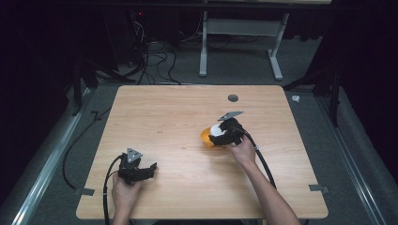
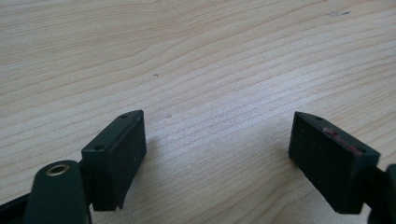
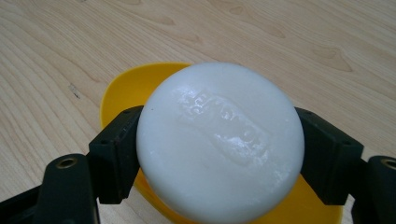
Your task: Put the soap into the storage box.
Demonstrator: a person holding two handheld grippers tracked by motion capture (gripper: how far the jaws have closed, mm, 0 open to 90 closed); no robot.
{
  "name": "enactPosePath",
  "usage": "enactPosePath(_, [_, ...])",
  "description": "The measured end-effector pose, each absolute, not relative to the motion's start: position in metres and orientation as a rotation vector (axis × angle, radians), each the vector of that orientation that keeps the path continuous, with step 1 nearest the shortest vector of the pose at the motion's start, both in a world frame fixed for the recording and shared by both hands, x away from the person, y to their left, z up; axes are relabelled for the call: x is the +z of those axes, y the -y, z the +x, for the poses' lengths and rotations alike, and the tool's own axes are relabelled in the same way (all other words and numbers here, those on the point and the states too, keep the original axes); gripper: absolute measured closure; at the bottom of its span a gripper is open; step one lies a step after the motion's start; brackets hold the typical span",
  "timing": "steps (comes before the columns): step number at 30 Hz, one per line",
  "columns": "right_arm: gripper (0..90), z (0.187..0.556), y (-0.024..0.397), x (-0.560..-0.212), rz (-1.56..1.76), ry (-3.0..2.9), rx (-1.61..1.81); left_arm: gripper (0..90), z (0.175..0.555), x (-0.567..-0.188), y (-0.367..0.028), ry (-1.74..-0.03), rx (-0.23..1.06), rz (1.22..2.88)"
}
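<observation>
The right hand-held gripper [image 3: 219, 154] clamps a round white bar of soap [image 3: 220, 140] between its jaws, directly above a shallow yellow dish [image 3: 121, 91] that sits on the table [image 1: 178, 117]. I judge the soap is about to go into the dish or has just come out; the dish looks otherwise empty. The left hand-held gripper [image 2: 217, 154] rests apart near the table's front edge, jaws spread wide, holding nothing.

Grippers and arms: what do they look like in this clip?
Both are black handheld units. The left gripper and right gripper each carry a grey three-cornered plate and trail a black cable. Up close, the jaws are blocky black pads with small screw holes and a brass-coloured pivot. The forearms show no sleeves.
</observation>
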State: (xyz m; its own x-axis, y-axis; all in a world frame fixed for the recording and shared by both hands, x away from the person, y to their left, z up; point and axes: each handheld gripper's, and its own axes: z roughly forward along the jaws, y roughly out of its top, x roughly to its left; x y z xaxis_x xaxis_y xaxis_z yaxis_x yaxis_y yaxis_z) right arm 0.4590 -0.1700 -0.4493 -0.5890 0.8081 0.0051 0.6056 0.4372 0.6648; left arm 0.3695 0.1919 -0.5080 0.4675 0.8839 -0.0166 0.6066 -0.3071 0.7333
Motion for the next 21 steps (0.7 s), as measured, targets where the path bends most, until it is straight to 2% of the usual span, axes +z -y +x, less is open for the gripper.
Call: enactPosePath(21, [23.2,0.4634,0.1723,-0.4575,1.267,-2.407,0.895,19.7,0.3695,-0.508,-0.1919,-1.233,0.518,2.033])
